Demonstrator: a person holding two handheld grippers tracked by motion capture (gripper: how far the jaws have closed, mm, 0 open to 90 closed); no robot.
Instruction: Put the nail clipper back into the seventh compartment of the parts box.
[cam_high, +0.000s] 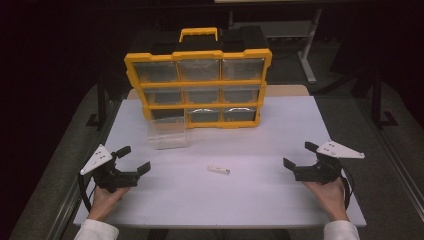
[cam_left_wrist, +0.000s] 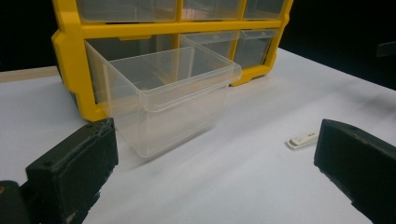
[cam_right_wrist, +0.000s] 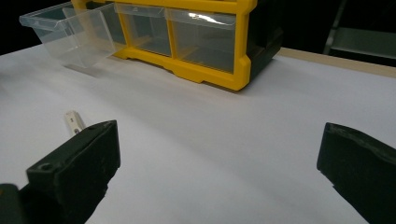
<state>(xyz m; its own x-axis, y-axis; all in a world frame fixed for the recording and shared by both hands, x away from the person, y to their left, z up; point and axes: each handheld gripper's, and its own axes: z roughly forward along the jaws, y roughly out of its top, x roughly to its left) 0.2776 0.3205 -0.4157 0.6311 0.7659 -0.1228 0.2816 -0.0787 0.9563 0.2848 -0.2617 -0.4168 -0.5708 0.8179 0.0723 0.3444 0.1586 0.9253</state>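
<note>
Landmark: yellow drawer organizer (cam_high: 199, 75) standing upright at the far side of the white table (cam_high: 260, 200), clear drawers in three rows.
Open drawer: clear plastic drawer (cam_high: 167, 132) pulled out of the organizer's bottom-left slot, standing in front of it on the table, apparently empty.
Item to stow: small white stick-like piece (cam_high: 218, 170), perhaps a USB stick, lying flat in front of the organizer, well apart from the pulled-out drawer.
Left gripper (cam_high: 131, 160): jaws wide apart, holding nothing, hovering in front of the organizer's left end, aimed at the drawer.
Right gripper (cam_high: 300, 156): jaws wide apart, empty, in front of the organizer's right end.
Likely step: picking up the white piece and dropping it into the clear drawer.
Doing it well: approach the piece across its narrow width, jaws low to the table, and close squarely so the flat piece does not skid.
Steadying: the light drawer may slide; hold its front lip with the free gripper.
</note>
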